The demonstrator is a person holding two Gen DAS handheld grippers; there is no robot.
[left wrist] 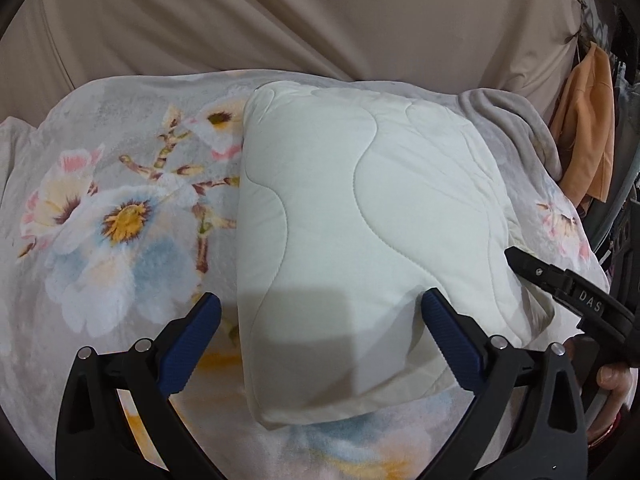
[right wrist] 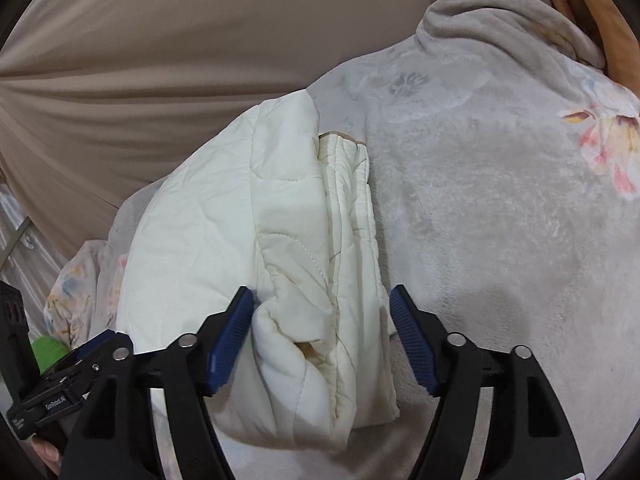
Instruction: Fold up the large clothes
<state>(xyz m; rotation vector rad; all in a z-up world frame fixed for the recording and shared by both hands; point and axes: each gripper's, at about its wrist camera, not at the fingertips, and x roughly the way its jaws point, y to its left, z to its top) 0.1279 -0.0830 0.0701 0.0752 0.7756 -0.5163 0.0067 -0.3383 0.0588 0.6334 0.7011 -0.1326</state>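
A cream quilted comforter (left wrist: 360, 220) lies folded into a thick rectangle on a floral fleece blanket (left wrist: 120, 220). My left gripper (left wrist: 320, 312) is open above its near edge, one finger left of the fold, the other resting on it. My right gripper (right wrist: 322, 304) is open and straddles the stacked layered edge of the comforter (right wrist: 280, 260), holding nothing. The right gripper also shows in the left wrist view (left wrist: 560, 280) at the comforter's right side. The left gripper also shows in the right wrist view (right wrist: 68, 380) at lower left.
The floral blanket (right wrist: 500, 220) covers the bed. A beige cloth (left wrist: 300, 20) hangs behind it. Orange clothes (left wrist: 588, 132) hang at the far right. A green object (right wrist: 48, 350) sits low at the left.
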